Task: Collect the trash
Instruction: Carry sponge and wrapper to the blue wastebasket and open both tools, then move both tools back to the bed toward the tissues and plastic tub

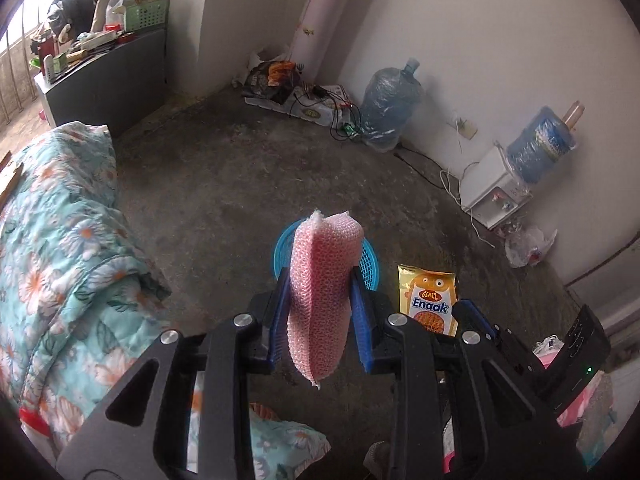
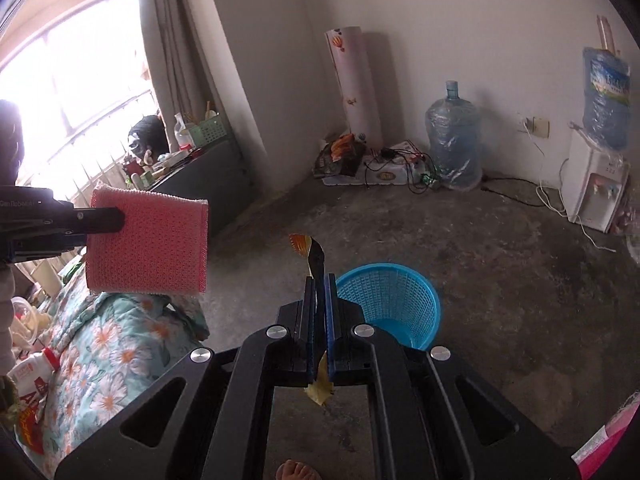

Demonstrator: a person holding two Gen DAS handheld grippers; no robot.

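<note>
Left gripper (image 1: 320,300) clamped on pink mesh sponge (image 1: 320,292), right gripper (image 2: 319,292) shut on snack packet (image 1: 430,304) — both above the blue basket (image 2: 394,300). Probably not centred over it — could drop beside the rim.

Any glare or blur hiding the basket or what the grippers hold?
Right wrist view: window blown out white at left, but basket and wrapper stay sharp. Left wrist view: even light, sponge crisp though it covers most of the basket; fisheye bends the edges.
</note>
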